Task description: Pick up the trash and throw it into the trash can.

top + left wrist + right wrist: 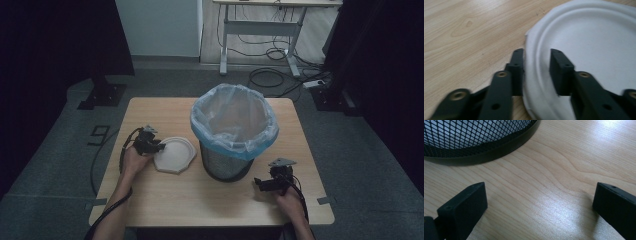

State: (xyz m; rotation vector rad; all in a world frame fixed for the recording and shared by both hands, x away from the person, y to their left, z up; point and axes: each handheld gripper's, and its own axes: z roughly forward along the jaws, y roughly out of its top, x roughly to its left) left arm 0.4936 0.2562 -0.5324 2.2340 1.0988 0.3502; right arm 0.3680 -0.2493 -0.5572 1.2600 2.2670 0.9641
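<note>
One wooden table (175, 200) is carrying one white paper plate (175, 155) and one black mesh bin (227, 165) — the bin is wearing one blue-rimmed liner bag (235, 120). Two grippers are showing — left (155, 146), right (260, 183).

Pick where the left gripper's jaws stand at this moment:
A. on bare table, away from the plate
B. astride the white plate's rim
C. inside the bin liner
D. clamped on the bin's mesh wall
B: the left gripper has one jaw outside the white plate's rim and one over it.
</note>
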